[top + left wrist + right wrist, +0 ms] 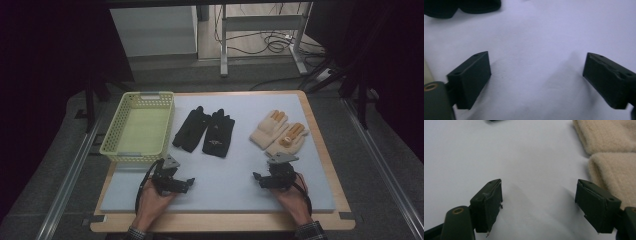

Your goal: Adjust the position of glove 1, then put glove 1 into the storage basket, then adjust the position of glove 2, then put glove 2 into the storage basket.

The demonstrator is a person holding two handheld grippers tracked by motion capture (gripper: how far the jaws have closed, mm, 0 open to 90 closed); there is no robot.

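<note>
Both my tongs, left (189, 183) and right (256, 177), gape empty. Black gloves (205, 131) lie ahead of the left, beige gloves (278, 132) ahead of the right. Risk: overlapping pairs, so a pinch may drag both.

Nothing readable anywhere. Right-hand black glove (219, 133) has small pale mark near cuff, probably logo, too tiny and blurry to make out. No labels or numbers on yellow basket (138, 128) or beige gloves (279, 132).
</note>
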